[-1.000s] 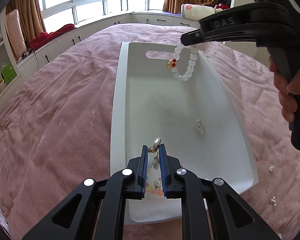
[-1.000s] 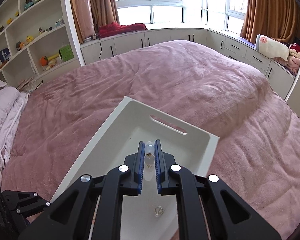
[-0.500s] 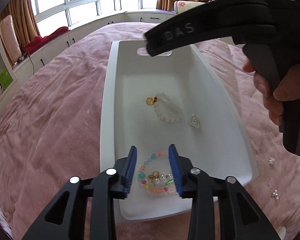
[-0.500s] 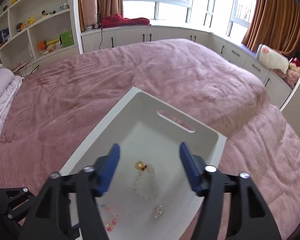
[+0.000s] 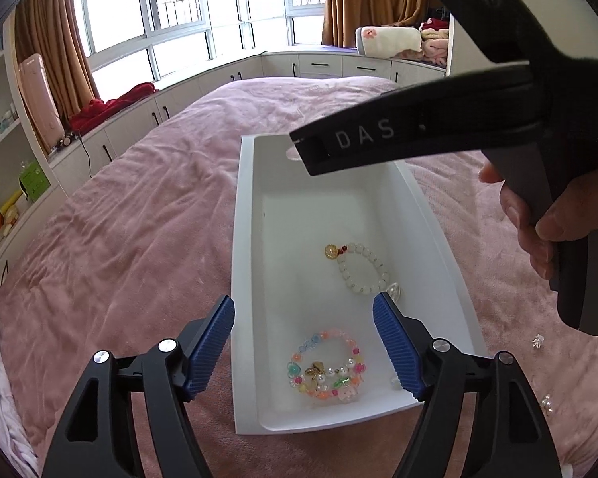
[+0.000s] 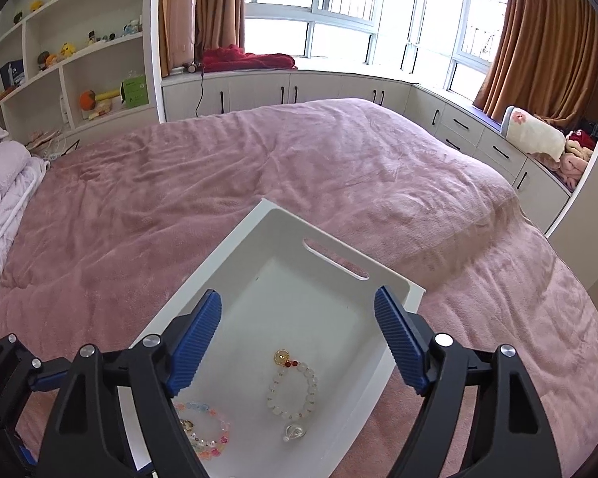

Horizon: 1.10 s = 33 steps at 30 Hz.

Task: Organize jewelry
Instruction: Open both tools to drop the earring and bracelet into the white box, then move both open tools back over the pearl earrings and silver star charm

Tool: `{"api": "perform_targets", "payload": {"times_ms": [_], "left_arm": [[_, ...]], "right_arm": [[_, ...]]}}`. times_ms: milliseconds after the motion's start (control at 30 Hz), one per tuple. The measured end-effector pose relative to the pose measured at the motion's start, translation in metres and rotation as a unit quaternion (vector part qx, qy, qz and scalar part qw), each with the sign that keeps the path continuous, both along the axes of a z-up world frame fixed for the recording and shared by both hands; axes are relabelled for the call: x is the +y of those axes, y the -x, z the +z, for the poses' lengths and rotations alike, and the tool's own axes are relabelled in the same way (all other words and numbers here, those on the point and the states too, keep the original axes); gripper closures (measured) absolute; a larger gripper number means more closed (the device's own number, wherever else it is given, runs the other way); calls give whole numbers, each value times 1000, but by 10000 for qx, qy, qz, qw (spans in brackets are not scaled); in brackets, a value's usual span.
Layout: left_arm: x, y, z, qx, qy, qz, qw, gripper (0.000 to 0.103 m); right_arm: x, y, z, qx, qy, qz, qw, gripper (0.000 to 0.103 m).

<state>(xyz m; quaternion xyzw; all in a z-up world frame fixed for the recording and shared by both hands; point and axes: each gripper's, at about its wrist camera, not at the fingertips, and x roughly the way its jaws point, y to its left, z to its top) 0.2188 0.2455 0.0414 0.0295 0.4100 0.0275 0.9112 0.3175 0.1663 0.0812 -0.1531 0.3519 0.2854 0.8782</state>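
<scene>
A white tray (image 5: 243, 279) lies on the pink bedspread. In it rest a white bead bracelet (image 5: 362, 269) with a gold charm, a colourful bead bracelet (image 5: 327, 362) and a small clear piece (image 5: 394, 290). My left gripper (image 5: 303, 304) hovers above the tray's near end, its jaws opening, with nothing between the blue pads. My right gripper (image 6: 298, 298) hangs over the tray (image 6: 203, 279) too, its jaws also opening and empty. Below it lie the white bracelet (image 6: 293, 388), the colourful bracelet (image 6: 205, 426) and the clear piece (image 6: 293, 432).
A hand (image 5: 538, 231) holds the right tool, whose black side marked DAS (image 5: 362, 139) crosses above the tray's far end. Two small silver pieces (image 5: 537, 340) (image 5: 546, 400) lie on the bedspread right of the tray. Folded bedding (image 6: 4, 199) sits at the left.
Both grippers went from shut on a bracelet to wide open. The white and the colourful bracelets dropped and now lie on the tray floor. Both tools have lifted a little.
</scene>
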Motion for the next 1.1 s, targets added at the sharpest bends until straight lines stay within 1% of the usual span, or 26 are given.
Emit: {"api": "perform_targets", "payload": {"times_ms": [133, 233, 300, 367, 500, 567, 633, 800, 900, 1000, 1067, 1100], "left_arm": [[-4, 9, 16, -179, -7, 54, 9998, 23], [-12, 15, 26, -309, 37, 93, 9995, 19], [-20, 21, 31, -372, 79, 50, 9993, 10], [-31, 29, 36, -451, 112, -15, 9989, 10], [-61, 48, 39, -546, 74, -219, 9982, 10], [-77, 56, 37, -539, 27, -342, 9980, 10], [-97, 67, 35, -580, -17, -457, 9973, 10], [-143, 91, 26, -617, 108, -860, 9943, 10], [-173, 101, 14, -532, 124, -1193, 9914, 10], [-198, 112, -1, -444, 250, -1502, 9873, 10], [-216, 119, -15, -362, 339, -1688, 9844, 10], [-223, 122, -21, -349, 360, -1757, 9832, 10]], "right_arm": [[-20, 4, 13, -58, -122, -75, 9999, 24], [-47, 10, 26, -142, -212, -155, 9996, 22], [-68, 15, 33, -174, -240, -207, 9993, 19], [-94, 23, 37, -219, -194, -230, 9993, 13], [-140, 37, 35, -280, 37, -318, 9991, 12], [-167, 45, 29, -257, 104, -418, 9987, 9], [-191, 54, 21, -165, 109, -498, 9986, 9], [-245, 79, -6, 21, 183, -696, 9974, 9], [-269, 93, -18, 115, 139, -755, 9970, 9], [-282, 103, -33, 231, 63, -711, 9972, 11], [-286, 109, -46, 305, 104, -618, 9976, 17], [-287, 112, -53, 326, 116, -566, 9978, 18]]}}
